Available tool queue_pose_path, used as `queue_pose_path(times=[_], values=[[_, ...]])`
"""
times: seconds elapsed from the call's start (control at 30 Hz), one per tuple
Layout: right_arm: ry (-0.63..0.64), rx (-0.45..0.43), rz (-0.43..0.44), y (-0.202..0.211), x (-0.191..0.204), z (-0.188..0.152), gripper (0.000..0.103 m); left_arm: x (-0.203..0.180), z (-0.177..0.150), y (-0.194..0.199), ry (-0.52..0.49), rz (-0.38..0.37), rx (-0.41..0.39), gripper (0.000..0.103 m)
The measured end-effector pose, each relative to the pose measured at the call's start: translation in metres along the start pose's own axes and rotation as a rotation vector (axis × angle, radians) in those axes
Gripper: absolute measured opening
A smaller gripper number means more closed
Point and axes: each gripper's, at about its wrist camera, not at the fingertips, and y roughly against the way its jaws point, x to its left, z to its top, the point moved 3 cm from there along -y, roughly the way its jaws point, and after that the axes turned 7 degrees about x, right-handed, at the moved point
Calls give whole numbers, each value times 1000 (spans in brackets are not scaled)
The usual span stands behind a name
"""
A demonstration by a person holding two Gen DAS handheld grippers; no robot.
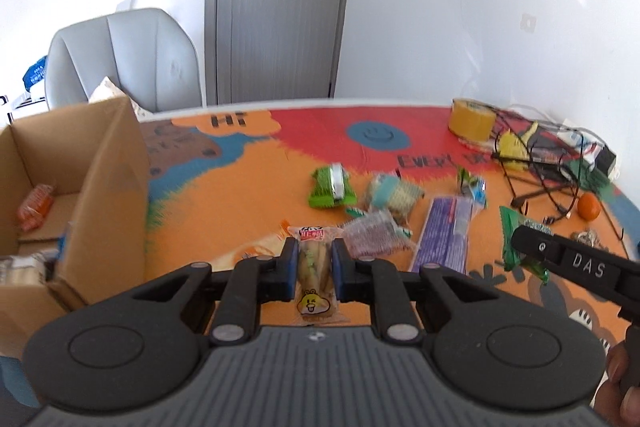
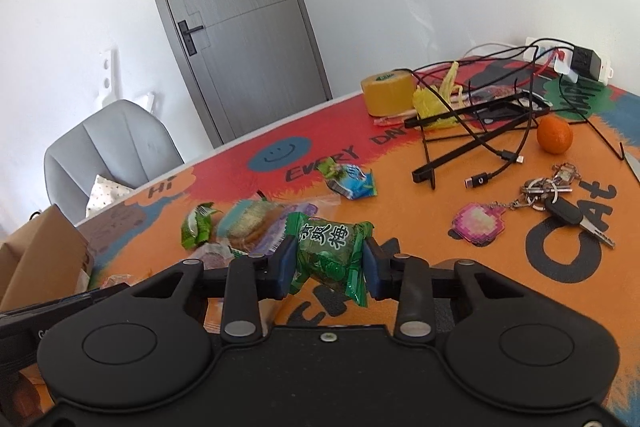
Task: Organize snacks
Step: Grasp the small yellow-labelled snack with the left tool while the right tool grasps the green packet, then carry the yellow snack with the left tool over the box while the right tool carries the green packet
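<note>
My left gripper [image 1: 314,254] is shut on a long clear snack packet [image 1: 313,269] with a yellow cartoon face, held above the orange tablecloth. An open cardboard box [image 1: 100,163] stands to its left with an orange packet [image 1: 35,207] inside. My right gripper [image 2: 329,255] is shut on a green plum candy packet [image 2: 330,253], lifted above the table; it also shows in the left wrist view [image 1: 520,247]. Loose snacks lie ahead: a green packet [image 1: 331,187], a pale blue one [image 1: 394,193], a purple one [image 1: 448,233], a clear one [image 1: 376,235].
A yellow tape roll [image 2: 386,91], tangled black cables and a stand [image 2: 476,123], a power strip [image 2: 568,61], an orange [image 2: 554,135] and keys [image 2: 560,201] crowd the table's right side. A grey chair [image 1: 124,59] and a door [image 1: 280,3] are behind the table.
</note>
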Motion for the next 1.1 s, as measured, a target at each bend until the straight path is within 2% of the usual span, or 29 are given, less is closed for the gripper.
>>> queue_pose_path(times=[0.4, 0.7, 1.1], values=[[65, -54, 72, 25, 44, 1, 36, 37, 11, 40, 45, 23, -90, 16], [108, -53, 111, 33, 79, -3, 36, 72, 15, 64, 105, 47, -137, 16], [195, -67, 224, 43, 130, -1, 36, 113, 19, 88, 175, 99, -193, 16]])
